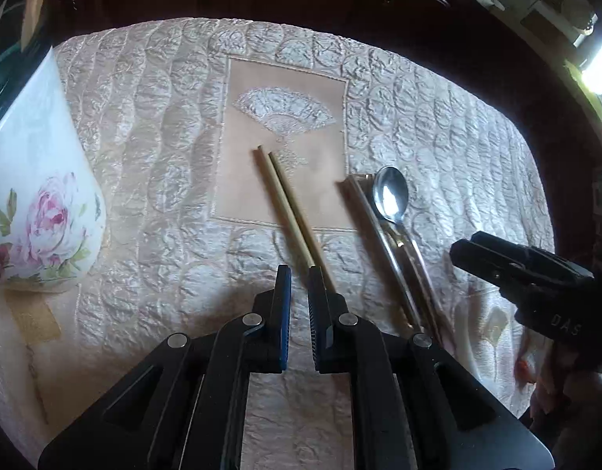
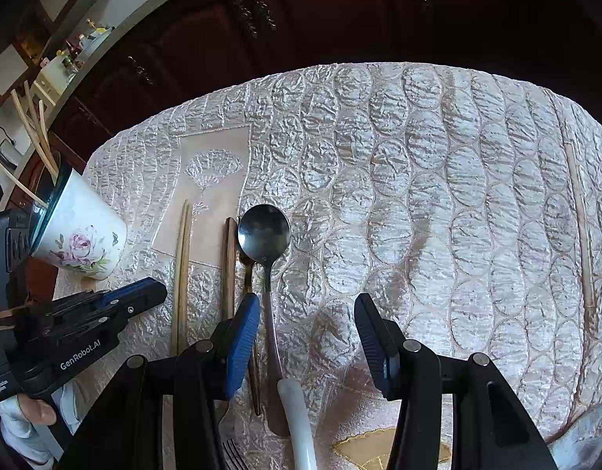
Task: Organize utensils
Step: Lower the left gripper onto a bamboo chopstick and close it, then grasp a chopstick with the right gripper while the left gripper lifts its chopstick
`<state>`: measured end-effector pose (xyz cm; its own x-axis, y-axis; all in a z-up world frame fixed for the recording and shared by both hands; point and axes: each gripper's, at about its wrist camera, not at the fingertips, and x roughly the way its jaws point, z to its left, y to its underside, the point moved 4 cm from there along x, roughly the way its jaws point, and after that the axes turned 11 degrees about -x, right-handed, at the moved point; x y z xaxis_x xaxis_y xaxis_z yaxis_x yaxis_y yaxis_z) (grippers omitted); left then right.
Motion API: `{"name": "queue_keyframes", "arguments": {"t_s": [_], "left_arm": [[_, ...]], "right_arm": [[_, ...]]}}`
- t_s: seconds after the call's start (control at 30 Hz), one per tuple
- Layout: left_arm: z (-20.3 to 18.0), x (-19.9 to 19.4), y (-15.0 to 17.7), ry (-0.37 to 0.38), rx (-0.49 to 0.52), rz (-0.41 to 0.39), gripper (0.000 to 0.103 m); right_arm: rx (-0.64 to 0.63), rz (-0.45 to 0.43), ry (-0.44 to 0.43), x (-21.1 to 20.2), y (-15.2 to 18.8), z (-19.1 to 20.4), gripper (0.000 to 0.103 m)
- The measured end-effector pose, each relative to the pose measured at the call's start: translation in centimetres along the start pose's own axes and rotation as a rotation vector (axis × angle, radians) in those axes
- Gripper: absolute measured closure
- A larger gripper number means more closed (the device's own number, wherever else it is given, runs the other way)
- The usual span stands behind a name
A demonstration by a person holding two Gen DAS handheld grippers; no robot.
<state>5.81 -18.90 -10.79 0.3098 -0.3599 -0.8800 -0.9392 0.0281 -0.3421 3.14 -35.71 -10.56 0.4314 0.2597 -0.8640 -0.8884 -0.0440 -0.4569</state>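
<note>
A pair of pale wooden chopsticks point(image 1: 287, 203) point(image 2: 182, 270) lies on the quilted cloth. My left gripper point(image 1: 299, 274) point(image 2: 158, 288) is shut just at their near end. The sticks pass under its right finger point(image 1: 320, 293), and nothing shows in the narrow slit between the pads. To the right, a steel spoon point(image 1: 391, 192) point(image 2: 263, 231) lies beside a brown-handled utensil point(image 2: 229, 266) and a gold one point(image 2: 248, 274). My right gripper point(image 2: 306, 313) point(image 1: 463, 248) stands open over the spoon's handle, pads clear of it.
A white floral cup point(image 1: 38, 203) point(image 2: 81, 239) with several sticks in it stands at the left. A white handle point(image 2: 297, 411) and fork tines point(image 2: 232, 450) lie near the front edge. A dark wooden cabinet point(image 2: 301, 19) rises behind the table. A hand point(image 2: 30, 411) holds the left gripper.
</note>
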Motion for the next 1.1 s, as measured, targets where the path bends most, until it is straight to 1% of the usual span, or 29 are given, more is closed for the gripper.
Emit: {"name": "queue_keyframes", "arguments": {"t_s": [0.03,0.17,0.33,0.43,0.47,0.53,0.67,0.77,0.87,0.93,1.03,1.1], "left_arm": [[-0.5,0.0,0.3,0.004,0.005,0.005,0.096],[-1.2,1.4,1.1,-0.051,0.044,0.010,0.096],[-2.6,2.1,0.7,-0.069,0.067,0.011,0.096],[-2.2,2.3,0.1,-0.094,0.057,0.003,0.096],[-1.5,2.3,-0.6,-0.095,0.038,0.014,0.096],[-0.6,2.5,-1.0,-0.049,-0.010,0.039,0.094],[-0.7,2.8,-2.0,-0.048,-0.023,0.035,0.094],[-0.8,3.3,-3.0,-0.043,-0.052,0.033,0.094],[-0.9,3.5,-3.7,-0.047,-0.057,0.029,0.093],[-1.0,3.8,-3.8,-0.047,-0.069,0.027,0.093],[-1.2,4.3,-4.8,-0.051,-0.082,0.023,0.093],[-1.2,4.5,-5.3,-0.056,-0.092,0.018,0.092]], "right_arm": [[-0.005,0.000,0.001,-0.1,0.0,0.0,0.055],[-0.006,-0.002,0.003,-0.5,-0.2,-0.1,0.055],[0.002,-0.006,0.002,-0.7,-0.2,-0.3,0.055],[0.001,-0.002,0.000,-0.7,-0.3,-0.5,0.055],[0.000,-0.004,-0.002,-0.7,-0.4,-0.5,0.055],[-0.005,-0.012,-0.006,-0.8,-0.6,-0.5,0.055],[-0.023,-0.015,-0.017,0.2,-2.3,-0.7,0.055],[-0.054,-0.011,-0.080,1.8,-4.1,-0.6,0.055],[-0.113,-0.003,-0.127,3.5,-5.5,-0.7,0.055],[-0.153,0.012,-0.142,4.5,-6.1,-0.8,0.055],[-0.209,-0.010,-0.213,4.8,-6.9,-0.3,0.055],[-0.238,-0.016,-0.242,5.0,-7.2,0.2,0.064]]}}
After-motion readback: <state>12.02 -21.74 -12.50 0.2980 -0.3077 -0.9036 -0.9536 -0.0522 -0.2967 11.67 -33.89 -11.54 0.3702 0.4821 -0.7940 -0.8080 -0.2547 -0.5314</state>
